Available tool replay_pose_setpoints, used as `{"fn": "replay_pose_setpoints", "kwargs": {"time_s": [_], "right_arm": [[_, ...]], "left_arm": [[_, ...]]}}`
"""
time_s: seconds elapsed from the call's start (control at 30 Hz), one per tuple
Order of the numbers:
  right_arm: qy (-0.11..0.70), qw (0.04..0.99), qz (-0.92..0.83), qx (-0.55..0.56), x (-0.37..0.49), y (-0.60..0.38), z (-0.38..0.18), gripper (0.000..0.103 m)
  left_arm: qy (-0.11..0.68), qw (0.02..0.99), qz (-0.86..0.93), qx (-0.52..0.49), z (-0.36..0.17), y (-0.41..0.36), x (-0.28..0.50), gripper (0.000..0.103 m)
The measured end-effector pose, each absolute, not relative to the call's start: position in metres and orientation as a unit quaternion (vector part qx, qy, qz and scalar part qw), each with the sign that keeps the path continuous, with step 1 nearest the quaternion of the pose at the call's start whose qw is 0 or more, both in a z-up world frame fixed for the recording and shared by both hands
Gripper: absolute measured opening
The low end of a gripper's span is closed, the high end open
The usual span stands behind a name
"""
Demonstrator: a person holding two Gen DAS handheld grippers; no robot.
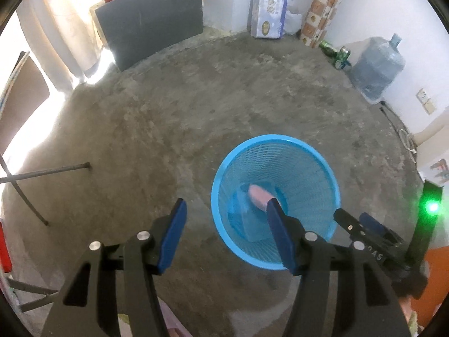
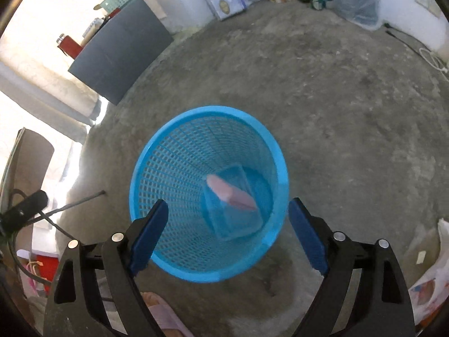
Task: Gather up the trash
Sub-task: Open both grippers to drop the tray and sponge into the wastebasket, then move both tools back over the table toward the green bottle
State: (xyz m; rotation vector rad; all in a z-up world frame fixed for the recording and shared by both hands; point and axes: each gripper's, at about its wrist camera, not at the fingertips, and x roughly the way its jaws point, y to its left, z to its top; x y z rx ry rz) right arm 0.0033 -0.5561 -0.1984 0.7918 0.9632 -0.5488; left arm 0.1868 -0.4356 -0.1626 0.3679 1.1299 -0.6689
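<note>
A blue mesh wastebasket (image 1: 224, 168) stands on the concrete floor. At its bottom lie a pink piece of trash (image 1: 259, 195) and a clear plastic box (image 1: 249, 227). My left gripper (image 1: 227, 205) hovers over the basket's near left rim, open and empty, with its right finger over the basket's mouth. My right gripper (image 1: 355, 216) shows beside it at the right. In the right wrist view the basket (image 2: 168, 129) sits right under my right gripper (image 2: 228, 205), which is wide open with nothing between its pads. The pink piece (image 2: 230, 193) rests on the clear box (image 2: 238, 221).
A dark grey board (image 1: 151, 19) leans on the far wall beside printed cartons (image 1: 269, 2). A water jug (image 1: 376, 64) and green cans (image 1: 336, 52) stand at the far right. Thin metal legs (image 1: 45, 172) reach in from the left. A plastic bag (image 2: 432, 280) lies at the right.
</note>
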Motion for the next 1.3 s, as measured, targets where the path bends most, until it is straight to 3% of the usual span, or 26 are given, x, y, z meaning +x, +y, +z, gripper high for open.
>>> {"fn": "replay_pose_setpoints", "kwargs": {"time_s": [0.17,0.47,0.63,0.9,1.17,1.3], "right_arm": [[0.434,0.787,-0.264,0.35,-0.022,-0.534,-0.178,0.083],[0.413,0.812,-0.274,0.307,-0.048,-0.488,-0.122,0.083],[0.393,0.84,-0.273,0.256,-0.038,-0.462,-0.076,0.092],[0.353,0.885,-0.271,0.135,0.001,-0.404,0.0,0.095],[0.365,0.909,-0.202,0.023,0.06,-0.302,0.038,0.095],[0.366,0.919,-0.147,-0.008,0.085,-0.244,0.05,0.095]], "left_arm": [[0.509,0.778,-0.339,0.145,-0.119,-0.411,0.171,0.059],[0.455,0.797,-0.39,0.07,-0.028,-0.323,0.135,0.073],[0.434,0.815,-0.383,0.036,0.006,-0.255,0.119,0.074],[0.385,0.87,-0.303,0.054,0.016,-0.143,0.103,0.079],[0.378,0.895,-0.234,-0.038,0.017,-0.015,0.103,0.082],[0.371,0.906,-0.195,-0.061,0.022,0.037,0.095,0.09]]}}
